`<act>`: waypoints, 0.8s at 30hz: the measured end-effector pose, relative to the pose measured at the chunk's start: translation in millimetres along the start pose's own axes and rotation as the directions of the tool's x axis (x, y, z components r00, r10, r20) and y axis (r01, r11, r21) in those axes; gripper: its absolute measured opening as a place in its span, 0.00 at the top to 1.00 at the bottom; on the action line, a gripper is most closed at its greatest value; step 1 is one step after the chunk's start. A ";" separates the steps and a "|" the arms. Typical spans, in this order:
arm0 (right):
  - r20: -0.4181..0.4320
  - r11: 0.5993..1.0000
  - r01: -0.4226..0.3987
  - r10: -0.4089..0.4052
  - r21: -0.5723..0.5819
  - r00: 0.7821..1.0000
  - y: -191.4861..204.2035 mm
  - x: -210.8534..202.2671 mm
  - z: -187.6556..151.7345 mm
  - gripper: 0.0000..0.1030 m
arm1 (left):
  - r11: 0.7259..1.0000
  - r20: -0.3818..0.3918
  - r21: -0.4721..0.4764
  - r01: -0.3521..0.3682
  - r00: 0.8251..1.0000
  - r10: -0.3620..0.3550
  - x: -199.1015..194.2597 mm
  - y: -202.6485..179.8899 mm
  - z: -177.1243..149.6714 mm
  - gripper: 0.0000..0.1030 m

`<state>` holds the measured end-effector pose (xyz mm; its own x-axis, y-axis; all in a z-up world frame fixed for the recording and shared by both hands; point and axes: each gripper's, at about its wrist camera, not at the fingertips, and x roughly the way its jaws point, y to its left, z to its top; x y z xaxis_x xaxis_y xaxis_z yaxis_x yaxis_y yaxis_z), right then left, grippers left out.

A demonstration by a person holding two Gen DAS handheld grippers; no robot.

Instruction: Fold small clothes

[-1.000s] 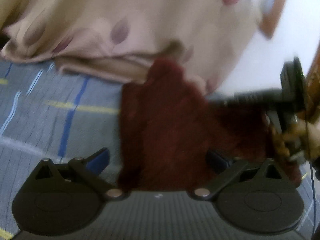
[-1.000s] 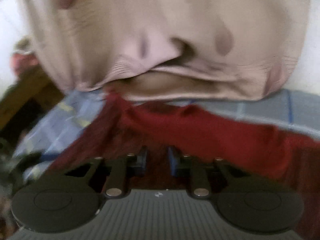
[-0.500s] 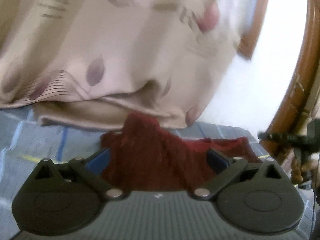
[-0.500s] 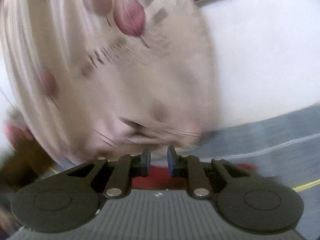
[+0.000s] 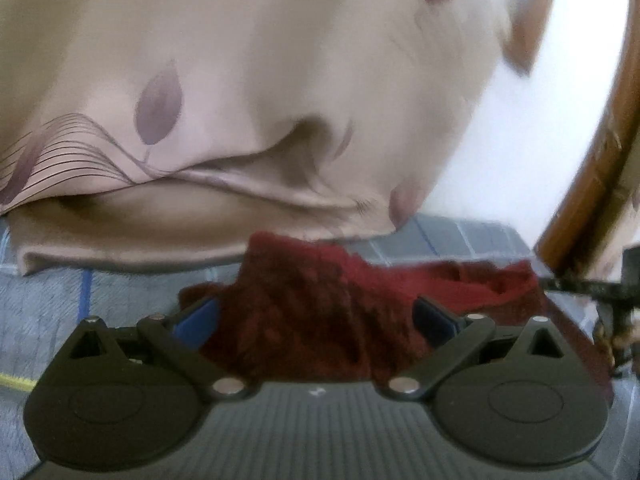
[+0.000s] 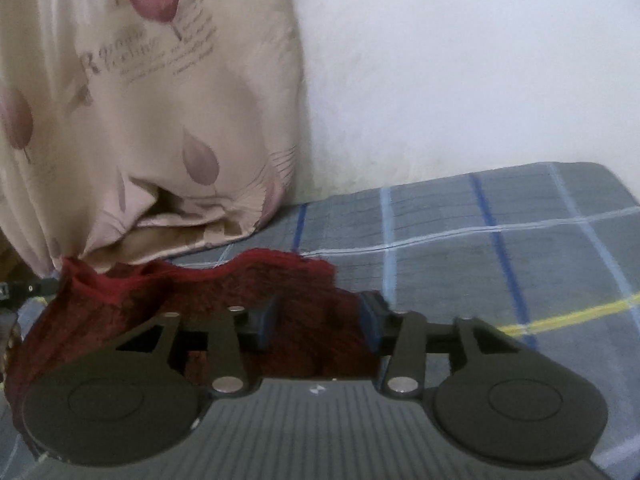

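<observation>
A small dark red knitted garment (image 5: 320, 312) lies on a grey checked bed sheet (image 5: 60, 312), its far edge against a beige pillow. My left gripper (image 5: 316, 320) is open, its blue-padded fingers wide apart on either side of the cloth. In the right wrist view the garment (image 6: 304, 312) lies bunched under my right gripper (image 6: 316, 316), which is open with cloth between its fingers. The cloth's near part is hidden under both gripper bodies.
A beige pillow with leaf print (image 5: 240, 100) (image 6: 140, 120) leans against a white wall (image 6: 460, 60) just behind the garment. A brown wooden frame (image 5: 592, 160) stands at the right. Grey checked sheet (image 6: 500, 240) spreads to the right.
My right gripper has opened from nearly shut and has swung right, so the red garment now lies between its fingers. My left gripper stays open over the cloth, closer to the pillow.
</observation>
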<state>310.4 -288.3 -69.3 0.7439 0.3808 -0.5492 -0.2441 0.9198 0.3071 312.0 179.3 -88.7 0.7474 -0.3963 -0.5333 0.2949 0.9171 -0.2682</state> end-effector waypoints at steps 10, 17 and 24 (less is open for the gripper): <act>0.107 0.997 0.079 -0.081 0.016 0.991 -3.4 -25.3 -3.8 0.91 | 0.994 0.000 0.056 -0.093 0.996 0.093 11.2 7.9 -0.5 0.15; 0.114 0.995 0.094 -0.098 0.038 0.989 -12.9 -23.4 -0.7 0.91 | 0.999 -0.026 0.035 0.029 0.999 -0.029 18.5 10.2 5.8 0.15; 0.101 0.996 0.060 -0.067 0.067 0.993 -16.4 -11.4 -18.4 0.90 | 0.992 -0.064 0.122 0.023 0.998 -0.015 30.3 -3.1 9.6 0.82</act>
<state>294.4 -306.0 -82.4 0.8174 0.3073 -0.4873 -0.1566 0.9325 0.3253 339.5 164.8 -96.3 0.7028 -0.4124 -0.5796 0.3826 0.9061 -0.1808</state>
